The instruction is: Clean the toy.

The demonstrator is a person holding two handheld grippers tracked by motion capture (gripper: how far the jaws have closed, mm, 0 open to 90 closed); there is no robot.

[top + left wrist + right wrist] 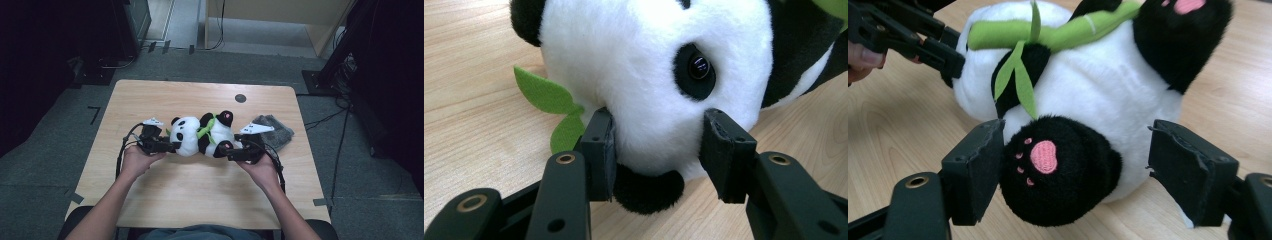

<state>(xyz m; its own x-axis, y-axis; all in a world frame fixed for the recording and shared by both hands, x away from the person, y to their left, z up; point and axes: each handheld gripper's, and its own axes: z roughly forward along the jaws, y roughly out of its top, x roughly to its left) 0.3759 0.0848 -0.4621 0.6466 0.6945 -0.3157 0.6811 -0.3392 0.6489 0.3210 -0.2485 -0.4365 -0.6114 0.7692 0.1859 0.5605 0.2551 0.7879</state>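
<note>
So the plush panda [202, 134] is lying on its back pretty much in the middle of the wooden table [200, 200], head pointing toward the person's left and feet toward their right. The left gripper [172, 146] sits right at the panda's head end, and in the left gripper view you can see both pads pressed into the white fur of the head [649, 75], one on each side just below the eye, so it's got a proper hold on the head, jaws about partway closed around it. A little green felt leaf [544, 95] pokes out beside the head, flat on the wood. The right gripper [225, 150] is at the panda's foot end. In the right gripper view the near black foot with the pink paw print [1048, 170] sits between the jaws: the left-hand pad is up against the foot, but the right-hand one stands clear of the fur with a visible gap, so it's open around the foot and not squeezing anything. Across the panda's belly there's a green bamboo stalk [1048, 32] with a couple of leaves hanging off it. Just past the panda's feet, toward the table's right edge, there's a dark grey fabric pouch [275, 130] lying flat; can't tell if anything's in it.
</note>
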